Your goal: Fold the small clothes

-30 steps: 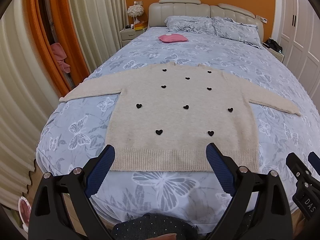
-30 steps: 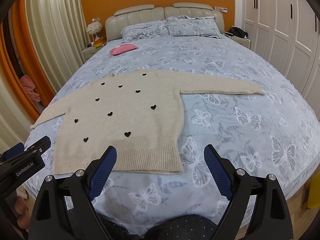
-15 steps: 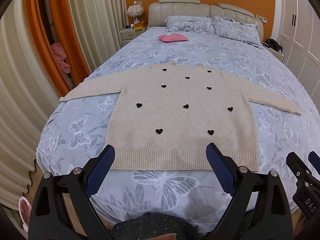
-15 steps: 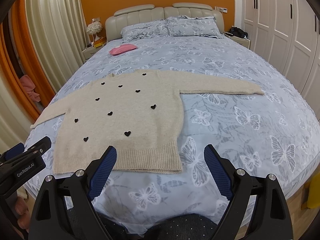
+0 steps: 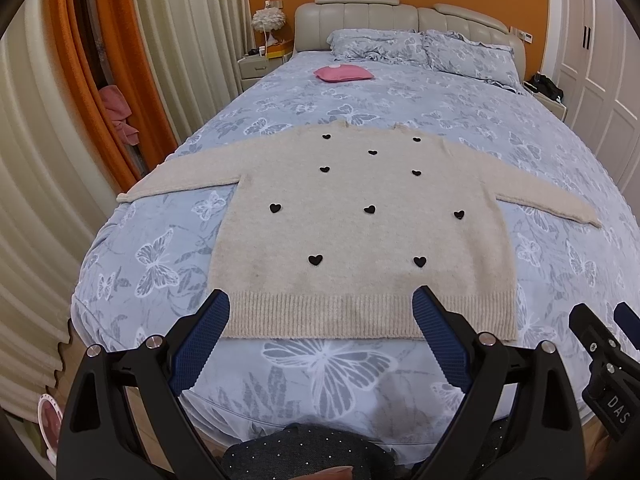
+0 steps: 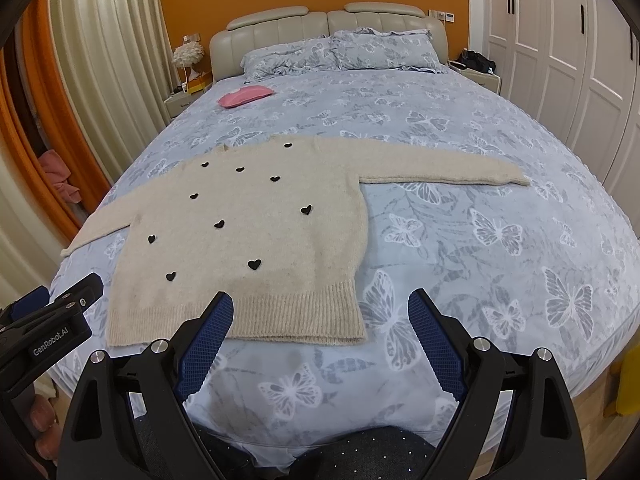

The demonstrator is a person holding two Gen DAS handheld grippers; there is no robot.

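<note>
so, from the left wrist view, the left gripper (image 5: pixel 320 312) hangs with its jaws spread wide and empty, just short of the foot of the bed (image 5: pixel 400 92). the sweater (image 5: pixel 360 220) lies flat and face up straight ahead of the jaws, sleeves stretched out to both sides, its ribbed hem (image 5: pixel 320 316) nearest and showing between the two blue pads. the left sleeve (image 5: pixel 180 178) runs out beyond the left jaw.

from the right wrist view, the right gripper (image 6: pixel 320 312) is likewise released and holds nothing. here the sweater (image 6: pixel 248 232) sits ahead and to the left of the jaws, the hem's right corner showing between the pads, and the right sleeve (image 6: pixel 440 168) reaches out well beyond them.

nothing is folded yet — i judge this as the approach before the first fold. next move likely calls for each gripper to go forward, pinch a sleeve or a hem corner cleanly, and lift it across the body without dragging the knit.
</note>
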